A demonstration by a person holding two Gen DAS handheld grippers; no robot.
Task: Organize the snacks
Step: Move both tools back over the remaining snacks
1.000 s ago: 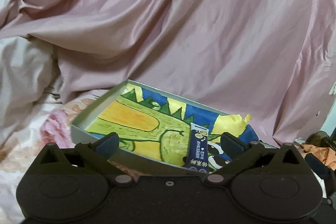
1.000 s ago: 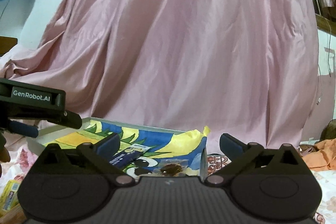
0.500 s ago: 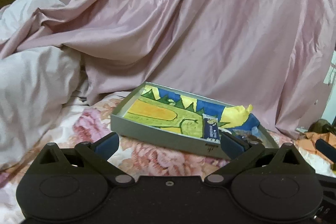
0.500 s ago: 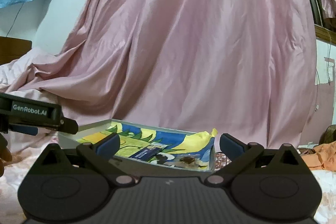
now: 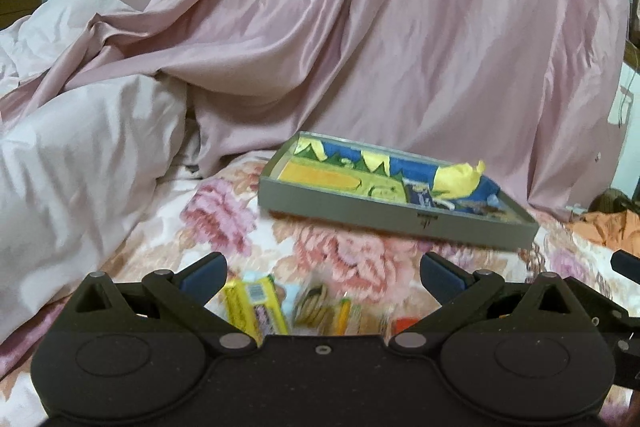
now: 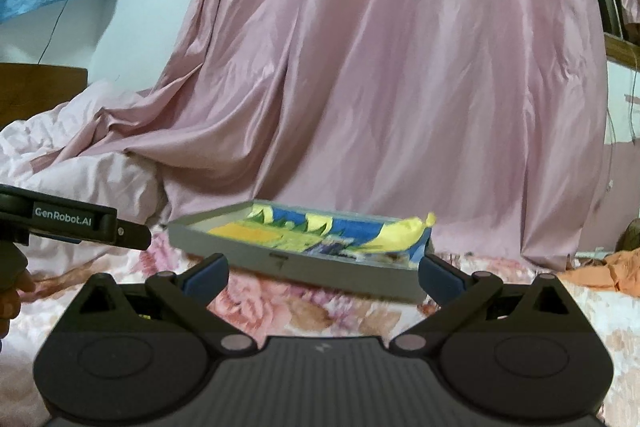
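Both grippers are sitting farther back from the tray (image 5: 396, 217) than a moment ago, the left gripper (image 5: 322, 273) and the right gripper (image 6: 323, 271) each with fingers spread wide and holding nothing. Loose snacks (image 5: 256, 307) are now showing on the floral bedspread (image 5: 352, 255) between the left fingers, blurred and partly cut off by the gripper body. Beyond them the tray is lying with its long side running left to right, the dark packet (image 5: 420, 193) inside too smeared to read, the pink sheet (image 5: 400, 47) behind.
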